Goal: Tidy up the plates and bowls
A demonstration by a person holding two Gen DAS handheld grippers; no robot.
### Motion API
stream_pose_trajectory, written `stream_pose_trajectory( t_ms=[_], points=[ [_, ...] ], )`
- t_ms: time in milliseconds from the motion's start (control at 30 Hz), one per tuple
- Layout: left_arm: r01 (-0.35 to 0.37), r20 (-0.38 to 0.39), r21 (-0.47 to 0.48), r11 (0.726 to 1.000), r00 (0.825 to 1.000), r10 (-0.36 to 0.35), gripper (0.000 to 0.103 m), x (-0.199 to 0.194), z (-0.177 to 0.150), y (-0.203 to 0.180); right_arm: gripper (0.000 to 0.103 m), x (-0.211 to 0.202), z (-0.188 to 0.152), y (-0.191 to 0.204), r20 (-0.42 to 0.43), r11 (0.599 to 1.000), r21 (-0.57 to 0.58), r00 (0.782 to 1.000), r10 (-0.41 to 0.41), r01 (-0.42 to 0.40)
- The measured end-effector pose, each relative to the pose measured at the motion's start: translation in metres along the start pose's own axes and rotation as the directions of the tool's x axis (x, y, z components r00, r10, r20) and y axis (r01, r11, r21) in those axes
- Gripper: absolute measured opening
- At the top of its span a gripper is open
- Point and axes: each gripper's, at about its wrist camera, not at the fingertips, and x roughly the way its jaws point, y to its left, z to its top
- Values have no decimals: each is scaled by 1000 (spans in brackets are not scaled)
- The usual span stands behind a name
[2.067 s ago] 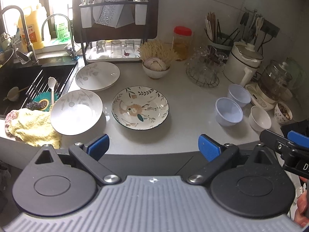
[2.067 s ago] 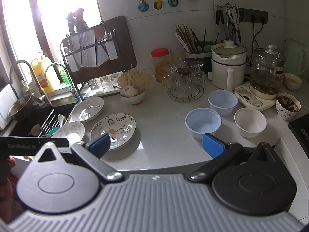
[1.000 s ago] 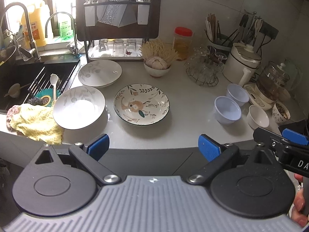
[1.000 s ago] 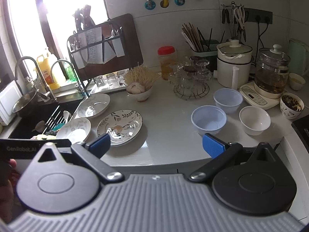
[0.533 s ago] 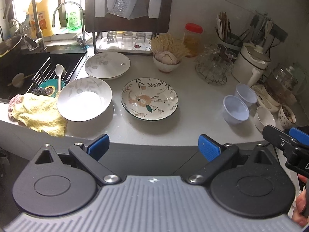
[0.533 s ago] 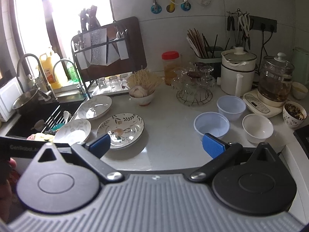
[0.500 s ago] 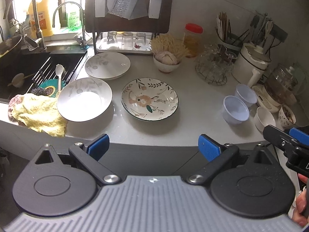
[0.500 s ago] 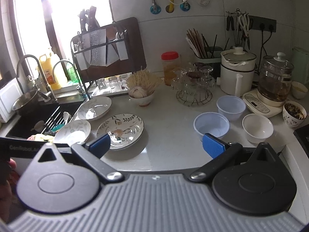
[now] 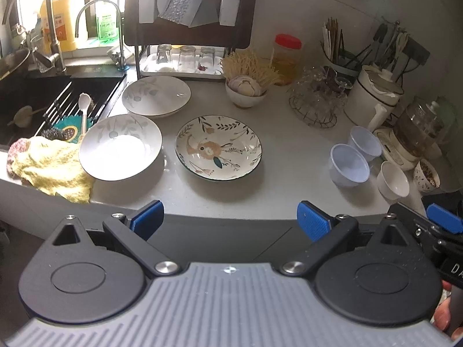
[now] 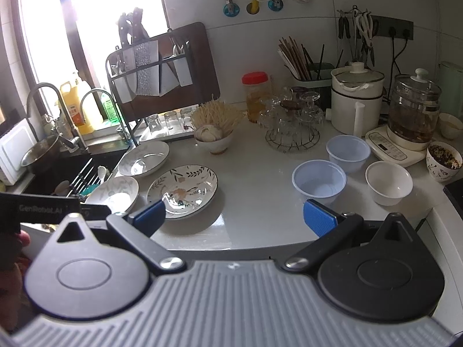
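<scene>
1. White counter (image 9: 289, 144) holds three plates: flowered plate (image 9: 218, 148), two pale leaf plates (image 9: 120, 147)
2. Three bowls (image 10: 319, 180) cluster right
3. Left gripper (image 9: 230, 221) and right gripper (image 10: 233, 215) hover spread wide, holding nothing

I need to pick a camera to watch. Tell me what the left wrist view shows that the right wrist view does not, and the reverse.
Only the left wrist view shows the yellow cloth at the sink's edge, overlapped by a white plate's rim.

Only the right wrist view shows the wall sockets and the steel bowl by the tap.

Both show the floral plate, two white plates, two pale blue bowls, the white bowl, and an open, empty tool.
</scene>
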Motion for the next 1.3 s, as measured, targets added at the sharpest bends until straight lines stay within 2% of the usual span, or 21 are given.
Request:
stream_pose_trajectory(
  t_ms=[333,633,1300],
  points=[
    [0,-15,-70,998,1000,-1,100,8,-1,16,103,9,2,2,-12,1000,-1,1000,27,-27],
    [33,-15,-74,997,999,-34,100,29,23,40,103,32,12,19,-10,1000,16,1000,21,-21],
    [58,-61,-101,993,996,-64,100,83,86,157,101,112,21,110,-75,994,64,993,91,-86]
  ],
)
